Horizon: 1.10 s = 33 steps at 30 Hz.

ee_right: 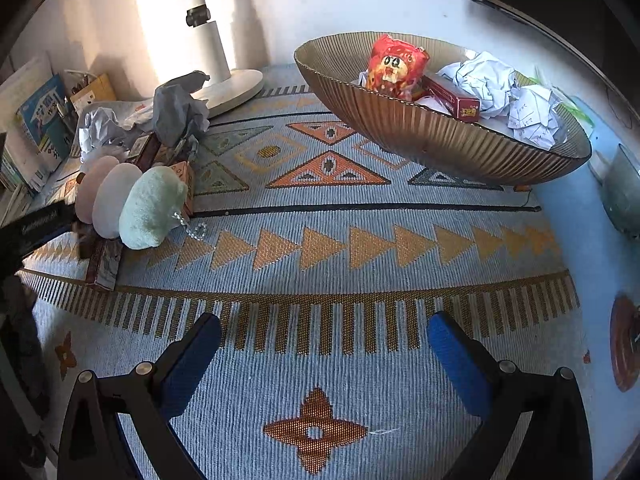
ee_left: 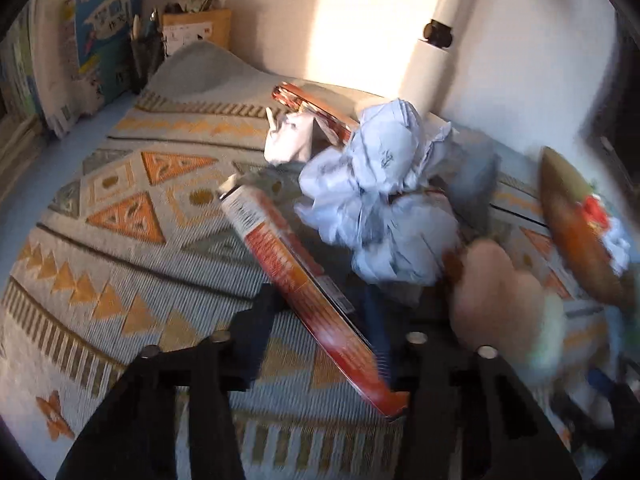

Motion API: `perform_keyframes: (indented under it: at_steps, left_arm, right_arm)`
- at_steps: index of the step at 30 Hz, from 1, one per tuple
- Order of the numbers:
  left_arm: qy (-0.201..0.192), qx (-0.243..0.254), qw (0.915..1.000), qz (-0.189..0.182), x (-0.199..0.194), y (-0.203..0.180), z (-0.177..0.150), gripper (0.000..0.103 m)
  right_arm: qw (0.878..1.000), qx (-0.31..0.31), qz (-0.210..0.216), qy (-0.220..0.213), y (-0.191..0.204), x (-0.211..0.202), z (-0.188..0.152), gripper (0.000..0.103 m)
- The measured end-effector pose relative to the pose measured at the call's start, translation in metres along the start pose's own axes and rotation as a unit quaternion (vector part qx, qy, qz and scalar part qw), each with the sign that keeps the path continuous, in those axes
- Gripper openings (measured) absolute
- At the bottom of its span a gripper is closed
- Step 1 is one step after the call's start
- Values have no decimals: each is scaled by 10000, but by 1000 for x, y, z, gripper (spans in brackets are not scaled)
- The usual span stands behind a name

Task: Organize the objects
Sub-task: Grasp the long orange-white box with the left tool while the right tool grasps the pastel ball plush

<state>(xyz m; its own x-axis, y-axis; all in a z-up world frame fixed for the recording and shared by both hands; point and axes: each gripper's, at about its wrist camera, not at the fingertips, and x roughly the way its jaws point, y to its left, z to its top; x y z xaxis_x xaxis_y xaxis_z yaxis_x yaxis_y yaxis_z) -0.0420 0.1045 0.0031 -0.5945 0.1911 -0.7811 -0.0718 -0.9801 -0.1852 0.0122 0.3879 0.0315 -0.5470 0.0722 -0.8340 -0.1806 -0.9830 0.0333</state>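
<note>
Left claw (ee_left: pixel 320 360) clamped on long red box (ee_left: pixel 296 280), print blurred, unreadable. Right claw (ee_right: pixel 324 344) wide open, empty, over patterned mat (ee_right: pixel 320 240). Ribbed bowl (ee_right: pixel 420 136) holds red snack packet (ee_right: pixel 394 66), crumpled paper (ee_right: pixel 484 76).

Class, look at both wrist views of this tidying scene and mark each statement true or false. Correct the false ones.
1. The right gripper has its jaws open with nothing between them. True.
2. The ribbed bowl is empty. False: it holds a red snack packet, a red box and crumpled paper.
3. Three plush balls, pinkish, white and green, lie side by side in a row. True.
4. The white stand has its round base inside the bowl. False: the base sits outside the bowl, over by the wall.
</note>
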Motion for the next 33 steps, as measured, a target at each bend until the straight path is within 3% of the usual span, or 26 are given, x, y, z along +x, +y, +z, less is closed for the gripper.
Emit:
perform_keyframes:
  at_steps: [6, 10, 12, 16, 18, 21, 27, 30, 31, 33]
  left_arm:
    - [-19, 226, 9995, -240, -39, 34, -24, 34]
    - [-33, 349, 9989, -295, -39, 32, -22, 35]
    - [2, 264, 9991, -342, -31, 28, -21, 42]
    - [-165, 263, 9991, -290, -23, 28, -17, 41]
    - [-200, 204, 9992, -279, -23, 30, -18, 31]
    - [-235, 246, 9986, -413, -26, 30, -20, 19]
    - [-204, 139, 9983, -535, -24, 33, -20, 20]
    - [-180, 144, 9983, -543, -22, 33, -20, 21]
    - [-180, 146, 9983, -542, -22, 33, -20, 21]
    - [-182, 147, 9983, -541, -22, 32, -20, 21]
  right_arm:
    - [10000, 2, 6, -2, 2, 3, 0, 103]
    - [10000, -23, 31, -12, 0, 3, 0, 103]
    - [9997, -105, 117, -169, 2, -5, -2, 103]
    - [9935, -444, 917, -501, 12, -28, -2, 101]
    - [9890, -524, 1259, -565, 21, -36, 5, 101]
    - [9813, -903, 1518, -763, 47, -47, 24, 101]
    - [9670, -2213, 1143, -546, 102, -12, 48, 101]
    - [9597, -2597, 1022, -325, 111, 9, 49, 85]
    - [9588, -2660, 963, -237, 112, 14, 48, 71]
    - [9573, -2747, 881, -193, 112, 15, 40, 67]
